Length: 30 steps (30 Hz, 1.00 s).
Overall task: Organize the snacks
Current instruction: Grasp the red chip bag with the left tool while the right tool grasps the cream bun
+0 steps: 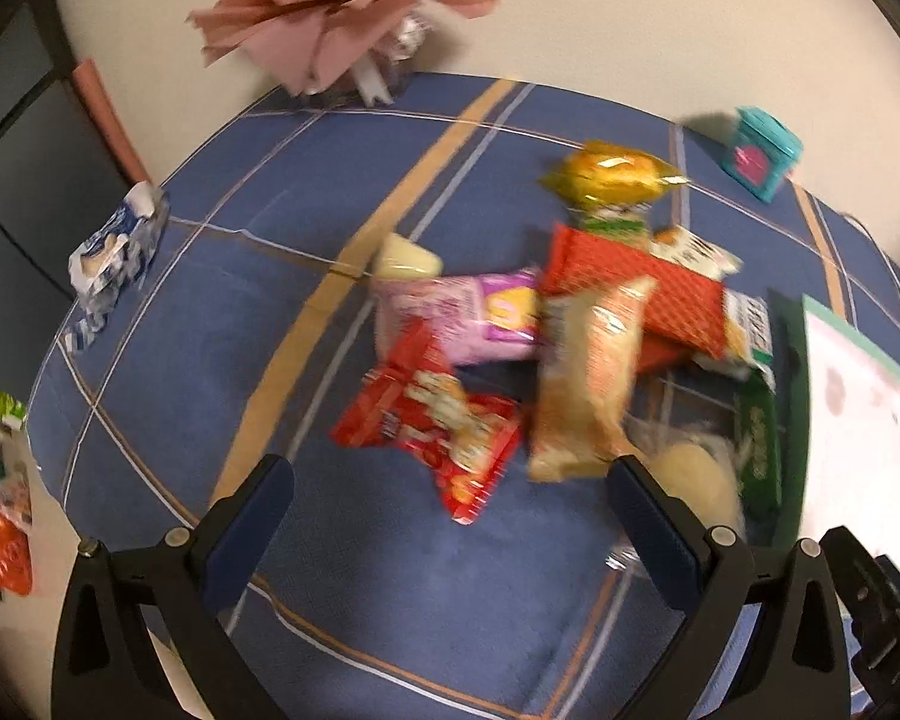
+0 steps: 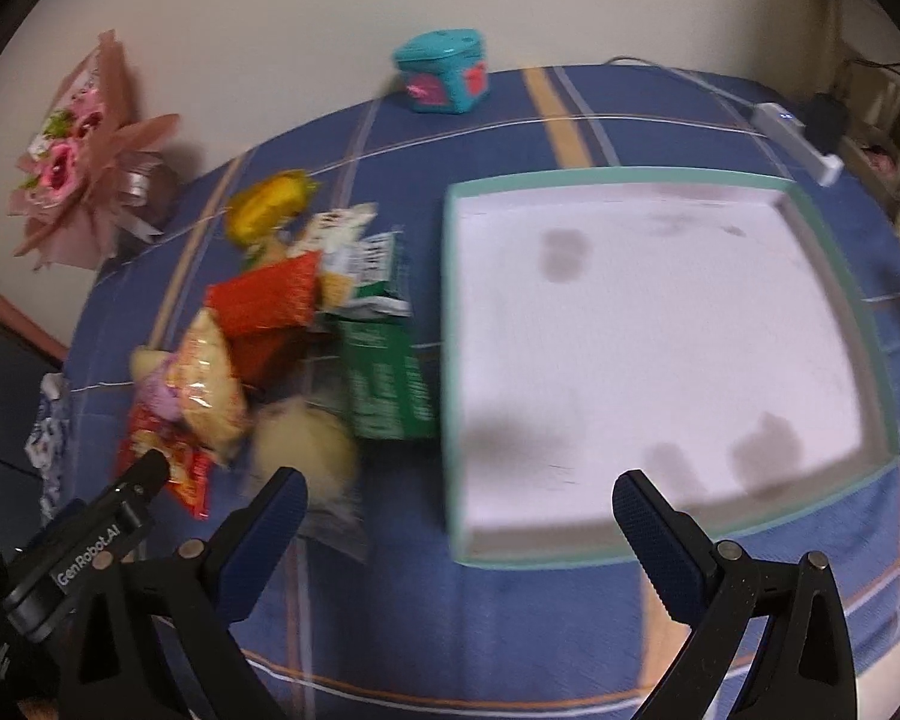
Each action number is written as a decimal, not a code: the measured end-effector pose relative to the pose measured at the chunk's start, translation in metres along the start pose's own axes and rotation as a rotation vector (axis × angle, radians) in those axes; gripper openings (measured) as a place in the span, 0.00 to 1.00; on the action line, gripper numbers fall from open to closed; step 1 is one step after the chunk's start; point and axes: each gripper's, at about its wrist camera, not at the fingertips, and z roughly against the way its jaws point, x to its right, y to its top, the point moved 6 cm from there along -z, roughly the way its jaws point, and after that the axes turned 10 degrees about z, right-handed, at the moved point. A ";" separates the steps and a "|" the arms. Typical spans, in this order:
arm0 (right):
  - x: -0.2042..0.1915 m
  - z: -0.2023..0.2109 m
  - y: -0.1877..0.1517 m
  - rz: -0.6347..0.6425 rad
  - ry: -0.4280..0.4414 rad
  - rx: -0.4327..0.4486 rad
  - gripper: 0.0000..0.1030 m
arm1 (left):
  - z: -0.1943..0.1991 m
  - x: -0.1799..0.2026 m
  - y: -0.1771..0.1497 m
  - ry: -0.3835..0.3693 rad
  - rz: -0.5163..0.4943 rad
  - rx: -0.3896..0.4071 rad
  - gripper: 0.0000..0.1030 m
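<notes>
We have sorted nothing yet; the shallow teal-rimmed white cardboard box [image 2: 642, 354] at centre right lies empty; the crinkly snack-packet heap [image 2: 282, 336] sits left of it; both our left hand-held gripper [image 1: 450, 492] and right hand-held gripper [image 2: 459, 501] gape, holding nothing.

Snacks [image 2: 306, 324] left of tray [image 2: 459, 360].

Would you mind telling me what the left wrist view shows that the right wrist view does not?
Only the left wrist view shows the left tongs, open above the red snack packet. Only the right wrist view shows the whole teal-rimmed box, still without snacks, the right tongs open, and a power strip. Both show the snack pile, the bouquet and the small teal box.
</notes>
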 end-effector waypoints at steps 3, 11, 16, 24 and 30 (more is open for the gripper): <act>-0.013 -0.011 0.004 0.020 0.024 -0.011 1.00 | -0.005 -0.009 0.009 -0.012 0.030 -0.017 1.00; -0.044 -0.043 0.002 0.049 0.066 -0.080 1.00 | -0.031 -0.018 0.018 -0.060 0.071 -0.101 1.00; -0.057 -0.058 0.002 0.068 0.079 -0.112 0.92 | -0.052 -0.025 0.018 -0.093 0.134 -0.172 1.00; -0.066 -0.081 -0.002 0.077 0.092 -0.166 0.79 | -0.076 -0.022 0.010 -0.137 0.173 -0.242 0.83; -0.074 -0.087 -0.005 0.099 0.106 -0.174 0.68 | -0.085 -0.018 0.008 -0.170 0.197 -0.263 0.66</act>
